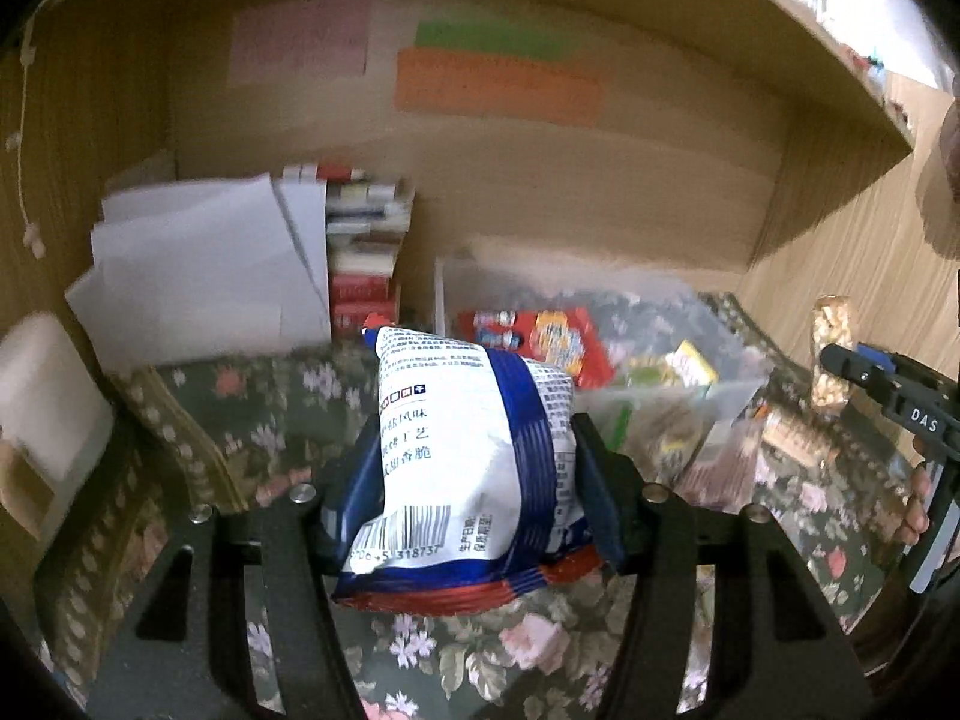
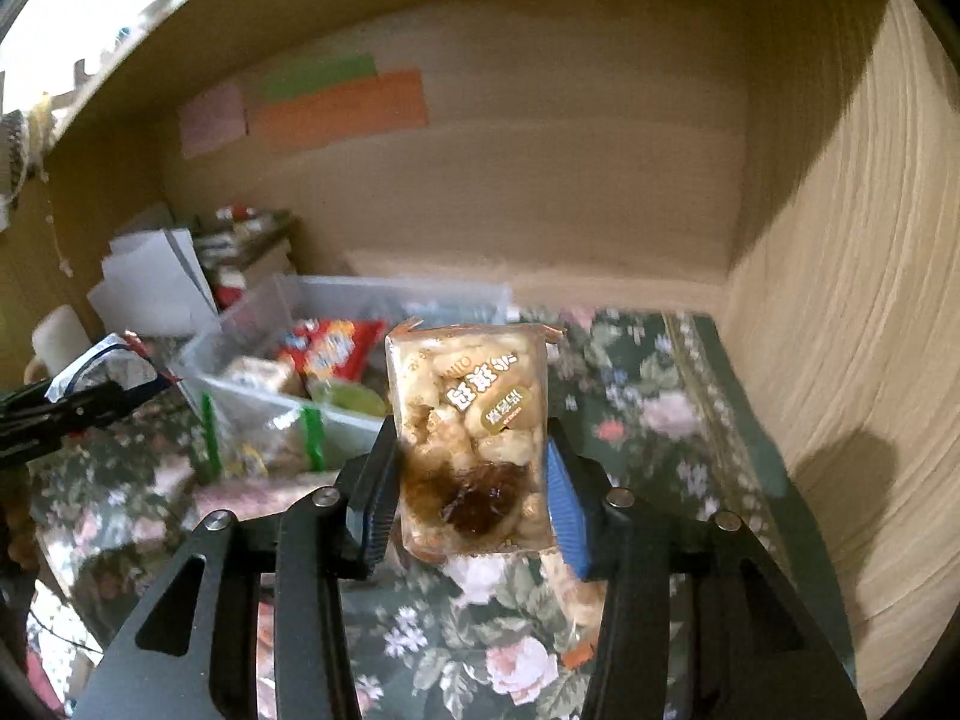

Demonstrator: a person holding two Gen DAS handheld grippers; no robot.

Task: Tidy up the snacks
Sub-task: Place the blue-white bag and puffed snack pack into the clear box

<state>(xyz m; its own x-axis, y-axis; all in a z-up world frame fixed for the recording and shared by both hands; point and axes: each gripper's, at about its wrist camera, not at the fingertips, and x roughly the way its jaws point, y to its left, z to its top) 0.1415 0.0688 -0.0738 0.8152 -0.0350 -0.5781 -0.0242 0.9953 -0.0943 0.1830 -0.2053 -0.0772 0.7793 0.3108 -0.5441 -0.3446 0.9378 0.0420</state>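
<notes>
- left gripper (image 1: 474, 480) clamps the blue-white snack bag (image 1: 474, 450), held above the floral cloth (image 1: 252, 408)
- right gripper (image 2: 468, 480) clamps the clear rice-puff pack (image 2: 474, 438), also in the air
- carry both over the clear bin (image 2: 354, 294) wall, lower inside, then release; one at a time avoids collision
- bag is puffy, may slip; pack looks stiff and crushable

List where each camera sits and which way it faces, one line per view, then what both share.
Left wrist: on the left gripper, facing into the wooden alcove; its fingers clamp a blue-and-white snack bag; the right gripper shows at right.
Right wrist: on the right gripper, facing the same alcove; its fingers clamp a clear snack pack.
Shared: clear plastic bin, floral cloth, coloured wall notes.
</notes>
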